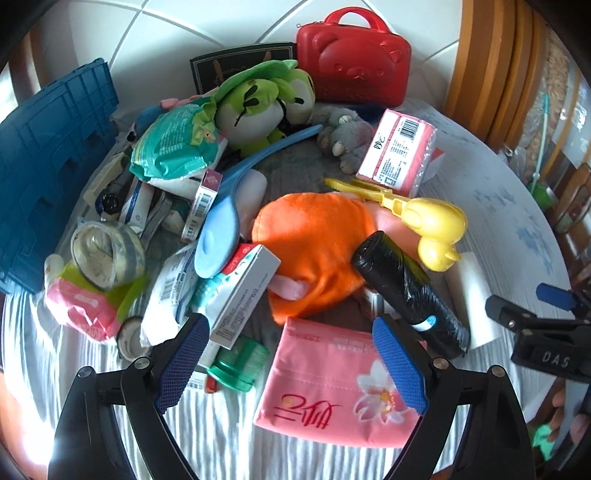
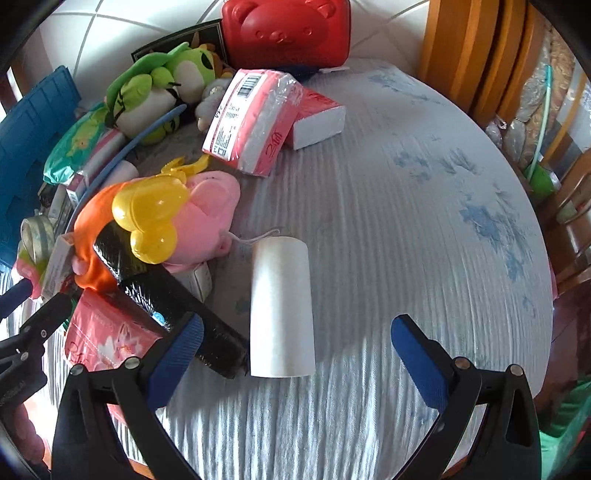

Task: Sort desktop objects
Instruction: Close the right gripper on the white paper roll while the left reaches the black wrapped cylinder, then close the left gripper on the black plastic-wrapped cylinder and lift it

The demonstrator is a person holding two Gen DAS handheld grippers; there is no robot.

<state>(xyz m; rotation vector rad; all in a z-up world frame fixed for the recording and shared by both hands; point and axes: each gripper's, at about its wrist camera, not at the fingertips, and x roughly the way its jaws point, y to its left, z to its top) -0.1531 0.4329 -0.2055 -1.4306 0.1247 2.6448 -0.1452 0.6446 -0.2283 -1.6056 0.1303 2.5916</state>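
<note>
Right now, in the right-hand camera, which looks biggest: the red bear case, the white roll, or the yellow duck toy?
1. White roll, though it lies nearest the camera.
2. Red bear case, partly cut off and farther away.
3. Yellow duck toy.

A ribbed, matt cloth (image 2: 388,221) is seen over the desk. Beside the glossy red plastic case (image 1: 351,59), soft plush toys (image 1: 314,236) and shiny film-wrapped tissue packs (image 1: 399,151) are shown.

We find both views bright with daylight. Strong fisheye bending and dark vignetting mark the corners. Glare washes out the lower left of the tablecloth (image 1: 55,369). Soft shadow lies near the white roll (image 2: 280,306). Edges blur slightly.
</note>
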